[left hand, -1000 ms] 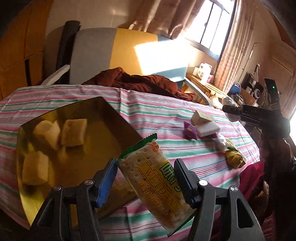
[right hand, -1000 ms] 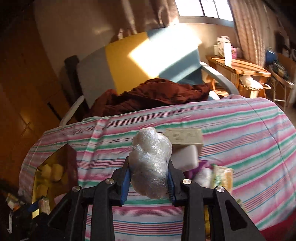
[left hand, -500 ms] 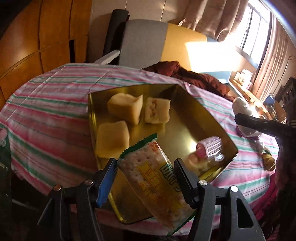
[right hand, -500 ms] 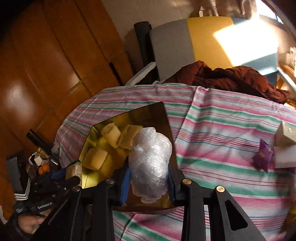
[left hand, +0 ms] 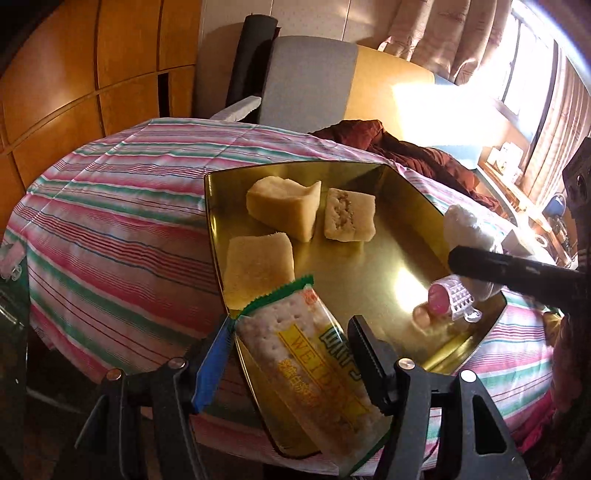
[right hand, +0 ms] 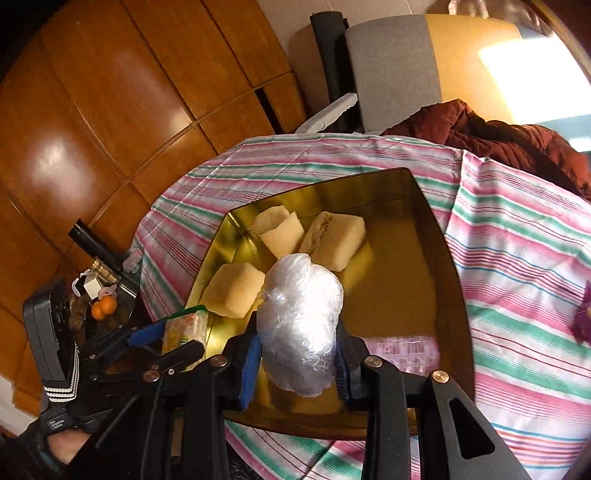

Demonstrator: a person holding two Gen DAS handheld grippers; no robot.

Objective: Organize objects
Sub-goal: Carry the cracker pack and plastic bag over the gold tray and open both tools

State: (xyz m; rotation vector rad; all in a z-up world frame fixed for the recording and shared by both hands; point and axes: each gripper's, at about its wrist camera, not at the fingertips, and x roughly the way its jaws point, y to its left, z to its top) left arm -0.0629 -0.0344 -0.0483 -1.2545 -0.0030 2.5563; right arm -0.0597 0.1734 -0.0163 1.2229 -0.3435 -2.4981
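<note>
I've got the left gripper [left hand: 291, 354] clamped across the cracker packet [left hand: 314, 365] at the gold tray's [left hand: 406, 181] near edge and the right gripper [right hand: 295, 354] pinching the plastic-wrapped bundle [right hand: 301, 321] over its middle, both look light, crushable, slippery film, so grip mid-body, gently.

A striped tablecloth [left hand: 110, 229] in pink, green and white is spread over the table. Beyond the tablecloth, a grey and yellow chair [left hand: 310, 81] is seen, with a dark red cloth [right hand: 498, 136] heaped at its foot. Wooden panelling [right hand: 110, 92] is seen left of the chair, curtains [left hand: 443, 33] to its right.
</note>
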